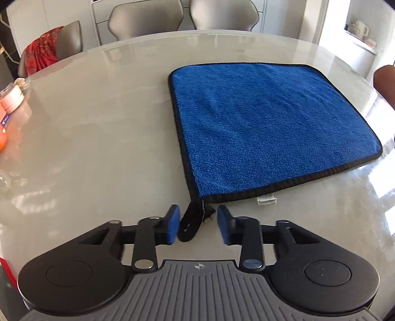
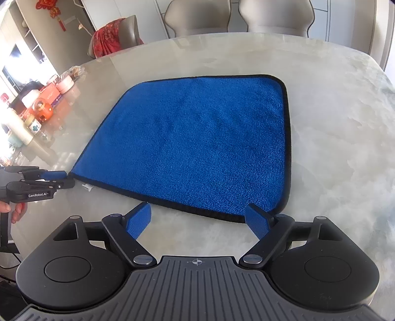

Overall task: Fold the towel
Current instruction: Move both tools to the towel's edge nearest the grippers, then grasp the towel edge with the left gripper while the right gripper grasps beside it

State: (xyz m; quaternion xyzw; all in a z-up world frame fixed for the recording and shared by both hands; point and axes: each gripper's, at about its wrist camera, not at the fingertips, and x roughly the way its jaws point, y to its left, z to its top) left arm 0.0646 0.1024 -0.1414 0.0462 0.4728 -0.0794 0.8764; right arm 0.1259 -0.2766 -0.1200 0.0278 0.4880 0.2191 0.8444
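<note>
A blue towel with a black hem lies flat on the pale marble table. It also shows in the right wrist view. A black hanging loop sticks out from its near left corner. My left gripper is open, its blue pads on either side of that loop. In the right wrist view the left gripper sits at the towel's near left corner. My right gripper is wide open and empty at the towel's near edge, its right finger by the near right corner.
A white tag pokes out under the near hem. Jars, boxes and an orange ornament crowd the table's left side. Grey chairs stand at the far edge; one carries a red cloth.
</note>
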